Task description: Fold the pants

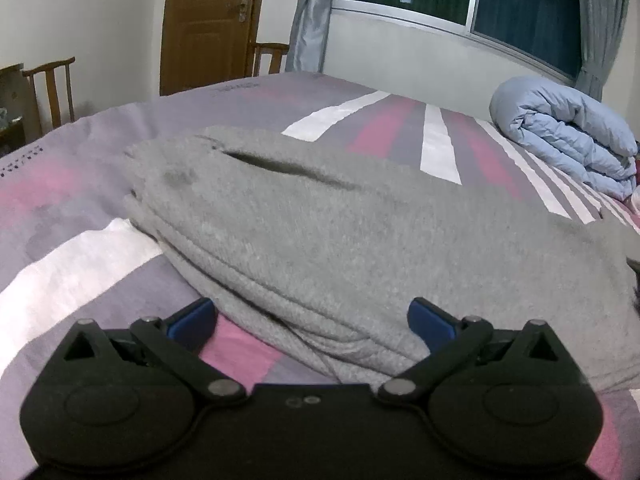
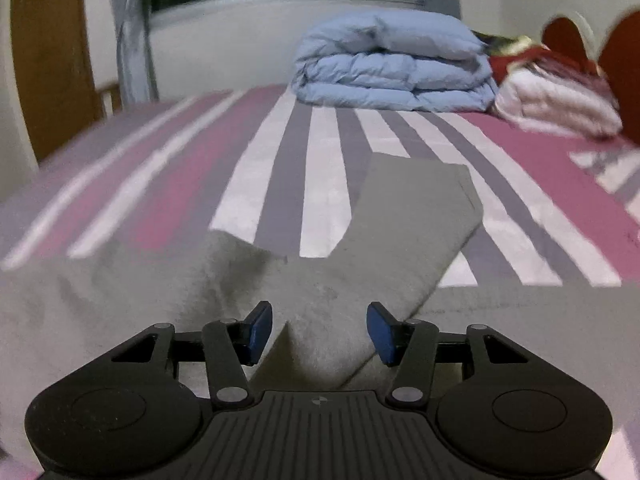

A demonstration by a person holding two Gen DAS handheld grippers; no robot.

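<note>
- Both tools are open and hold nothing.
- Left tool (image 1: 311, 322) has its blue pads spread wide, just above the near edge of the pants (image 1: 320, 248).
- Right tool (image 2: 319, 332) has its pads about half open, and a bit of gray cloth shows between them, but the pads do not squeeze it.
- Gray pants lie on the striped bed (image 1: 80, 264), near the front.
- On the left side the cloth is in a few layers, so I think some folding is done.
- One flat end of the pants (image 2: 412, 208) sticks out toward the blue blanket (image 2: 392, 68).
- I think that end needs one more fold, and then the pile needs a pat flat.
</note>
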